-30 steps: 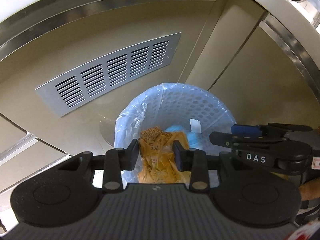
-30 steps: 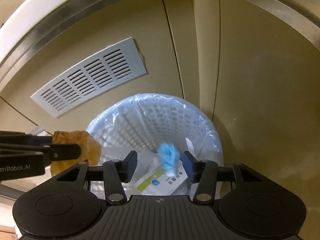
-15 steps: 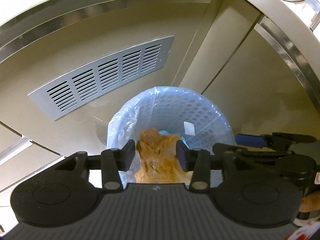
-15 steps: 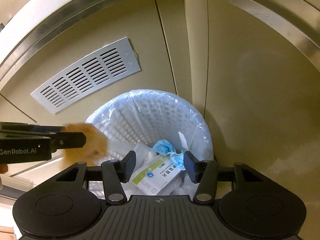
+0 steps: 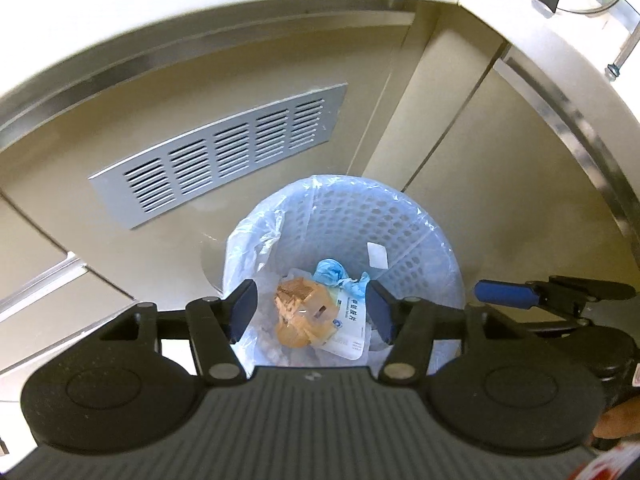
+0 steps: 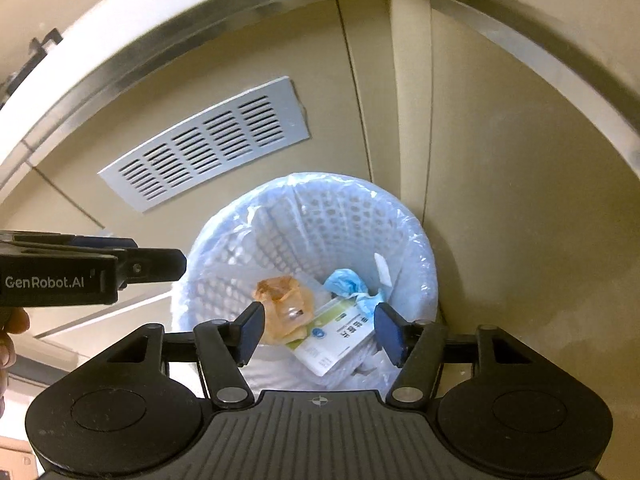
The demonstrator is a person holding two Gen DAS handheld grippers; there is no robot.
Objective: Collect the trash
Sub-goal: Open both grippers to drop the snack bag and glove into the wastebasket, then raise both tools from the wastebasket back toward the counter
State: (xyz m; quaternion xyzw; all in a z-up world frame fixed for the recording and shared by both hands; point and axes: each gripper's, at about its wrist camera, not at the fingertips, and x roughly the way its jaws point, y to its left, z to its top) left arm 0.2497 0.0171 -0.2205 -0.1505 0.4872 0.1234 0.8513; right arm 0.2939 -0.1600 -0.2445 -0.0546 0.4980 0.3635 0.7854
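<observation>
A white perforated bin (image 5: pixel 424 236) with a clear liner stands on the floor against a beige cabinet. Inside lie a crumpled orange wrapper (image 5: pixel 302 312), a crumpled blue piece (image 5: pixel 332 274) and a white-green packet (image 5: pixel 350 320). My left gripper (image 5: pixel 312 314) is open and empty above the bin. My right gripper (image 6: pixel 320 330) is open and empty above the bin too. The bin (image 6: pixel 352 208), orange wrapper (image 6: pixel 286 306), blue piece (image 6: pixel 344 282) and packet (image 6: pixel 340 338) also show in the right wrist view. Each gripper shows in the other's view, the right (image 5: pixel 504 294) and the left (image 6: pixel 156 266).
A grey vent grille (image 5: pixel 224 152) is set in the cabinet panel behind the bin. A counter edge with a steel strip (image 5: pixel 200 36) overhangs above. A beige cabinet wall (image 6: pixel 520 220) stands close on the bin's right.
My left gripper opened and the orange wrapper dropped into the bin. My right gripper let the blue piece fall in beside the packet. Both grippers rose slightly.
</observation>
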